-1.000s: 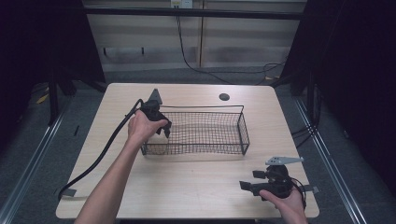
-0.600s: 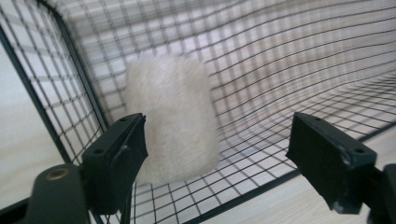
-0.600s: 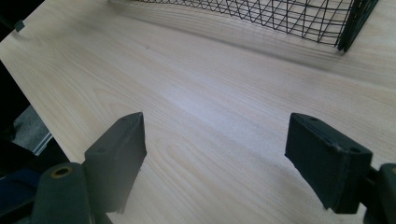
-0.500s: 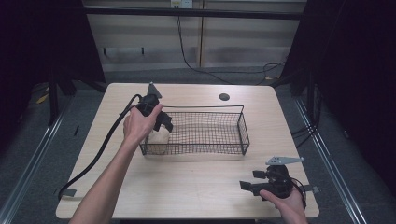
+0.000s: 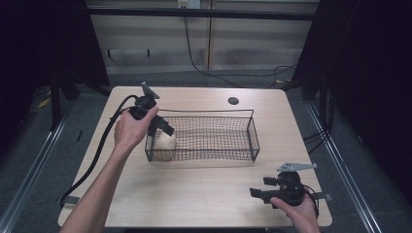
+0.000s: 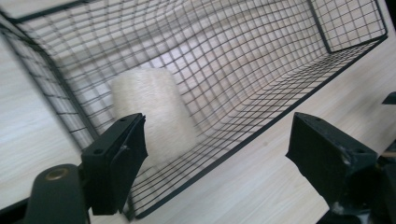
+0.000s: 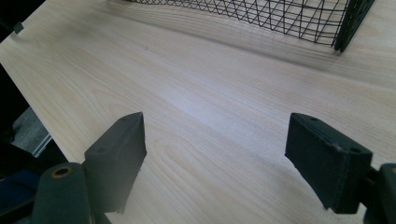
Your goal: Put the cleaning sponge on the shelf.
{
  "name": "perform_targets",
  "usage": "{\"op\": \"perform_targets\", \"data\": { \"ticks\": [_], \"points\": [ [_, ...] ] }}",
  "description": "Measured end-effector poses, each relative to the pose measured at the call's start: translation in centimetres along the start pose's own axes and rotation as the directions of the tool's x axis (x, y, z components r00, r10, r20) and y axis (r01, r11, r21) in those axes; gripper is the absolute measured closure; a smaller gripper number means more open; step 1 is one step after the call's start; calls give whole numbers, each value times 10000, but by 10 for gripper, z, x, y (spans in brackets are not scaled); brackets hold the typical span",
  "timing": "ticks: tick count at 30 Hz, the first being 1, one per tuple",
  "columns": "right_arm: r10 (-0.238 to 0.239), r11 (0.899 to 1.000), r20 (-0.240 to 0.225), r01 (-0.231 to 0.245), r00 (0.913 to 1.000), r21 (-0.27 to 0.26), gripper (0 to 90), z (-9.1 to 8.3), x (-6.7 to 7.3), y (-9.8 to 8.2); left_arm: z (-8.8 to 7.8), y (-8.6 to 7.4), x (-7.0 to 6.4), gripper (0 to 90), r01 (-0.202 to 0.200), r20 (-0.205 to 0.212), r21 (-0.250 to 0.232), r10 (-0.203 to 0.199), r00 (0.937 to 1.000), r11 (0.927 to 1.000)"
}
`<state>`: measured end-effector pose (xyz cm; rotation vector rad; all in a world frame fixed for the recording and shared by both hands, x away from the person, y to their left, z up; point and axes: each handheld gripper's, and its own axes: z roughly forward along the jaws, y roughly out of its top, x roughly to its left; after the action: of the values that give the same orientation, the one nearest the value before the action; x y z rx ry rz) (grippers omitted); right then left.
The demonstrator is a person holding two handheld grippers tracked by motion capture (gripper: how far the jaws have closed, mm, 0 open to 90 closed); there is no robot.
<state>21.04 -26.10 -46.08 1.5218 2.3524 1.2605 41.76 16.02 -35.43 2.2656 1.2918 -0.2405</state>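
Wire basket [image 5: 209, 138] across mid-table [image 5: 194, 204]: mesh walls closed to side entry, open top the sole way in. Left end of basket floor taken up by white roll [image 5: 164, 144], just inside the left wall; remaining floor to the right unobstructed. Left gripper [image 5: 163, 127] over that left end, jaws spread, nothing between them. Broad bare strip of tabletop between basket front wall and right gripper [image 5: 257, 193]. Black cable [image 5: 97, 150] draped across left table edge.
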Motion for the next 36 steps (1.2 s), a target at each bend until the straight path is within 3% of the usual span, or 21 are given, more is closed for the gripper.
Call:
{"op": "perform_targets", "data": {
  "ticks": [1, 6, 7, 8, 9, 13, 16, 17, 19, 22, 23, 26, 27, 29, 32, 34, 36],
  "points": [
    [60, 10000, 13, -60, 10000, -1, 201, 0, 0, 0, -6, -5, 0, 209, -110, 273, -180, 115, 9996, 9998],
    [22, 10000, 16, -22, 10000, -6, 201, 0, 0, 0, -9, -13, 1, 210, -326, 444, -407, 344, 9984, 9986],
    [75, 10000, 37, -75, 10000, 5, 201, 0, 0, 0, -8, -17, -1, 210, -499, 657, -543, 535, 9964, 9973],
    [72, 10000, 37, -72, 10000, -3, 201, 0, -1, 0, -8, -17, -1, 212, -499, 657, -543, 535, 9964, 9973],
    [74, 10000, 39, -74, 10000, -8, 201, 0, -1, 0, -9, -20, -2, 215, -852, 594, -543, 884, 9943, 9949],
    [104, 9999, 47, -104, 9999, -49, 201, -1, 0, 0, -13, -32, -7, 216, -1121, 549, -847, 1169, 9916, 9901],
    [64, 10000, 46, -63, 10000, -58, 204, -1, -1, 0, -16, -37, -6, 215, -1267, 795, -875, 1337, 9878, 9881],
    [58, 10000, 91, -58, 9999, -36, 205, -1, -1, 0, -20, -43, -9, 207, -1325, 822, -1247, 1434, 9863, 9833],
    [11, 10000, 67, -11, 10000, -11, 205, -1, 0, 0, -22, -46, -9, 155, -1452, 843, -1311, 1569, 9840, 9807],
    [11, 10000, 56, -11, 10000, -19, 205, -1, 0, 0, -26, -55, -11, 158, -1574, 735, -1400, 1687, 9829, 9776],
    [76, 10000, 68, -76, 9999, -31, 205, -1, 0, 0, -27, -60, -13, 161, -1574, 1073, -1624, 1760, 9785, 9741],
    [45, 10000, 78, -45, 10000, -12, 206, -1, 0, 0, -29, -65, -15, 172, -1799, 882, -1633, 1959, 9766, 9700],
    [36, 10000, 80, -36, 10000, -81, 206, -1, 0, 0, -30, -71, -16, 172, -1735, 747, -2009, 1917, 9786, 9641],
    [41, 10000, 84, -40, 10000, -47, 206, -2, 0, -1, -30, -77, -14, 171, -1834, 757, -2190, 2041, 9760, 9583],
    [64, 10000, 112, -63, 9999, -69, 206, -2, 0, -1, -30, -85, -14, 172, -1783, 600, -2448, 1984, 9783, 9530],
    [58, 10000, 113, -57, 9999, -78, 206, -2, 0, -1, -30, -95, -11, 172, -1712, 824, -2617, 1987, 9766, 9498],
    [99, 9999, 100, -98, 9999, -62, 206, -2, 0, -1, -29, -103, -8, 171, -1702, 764, -2688, 1971, 9774, 9480]
  ]
}}
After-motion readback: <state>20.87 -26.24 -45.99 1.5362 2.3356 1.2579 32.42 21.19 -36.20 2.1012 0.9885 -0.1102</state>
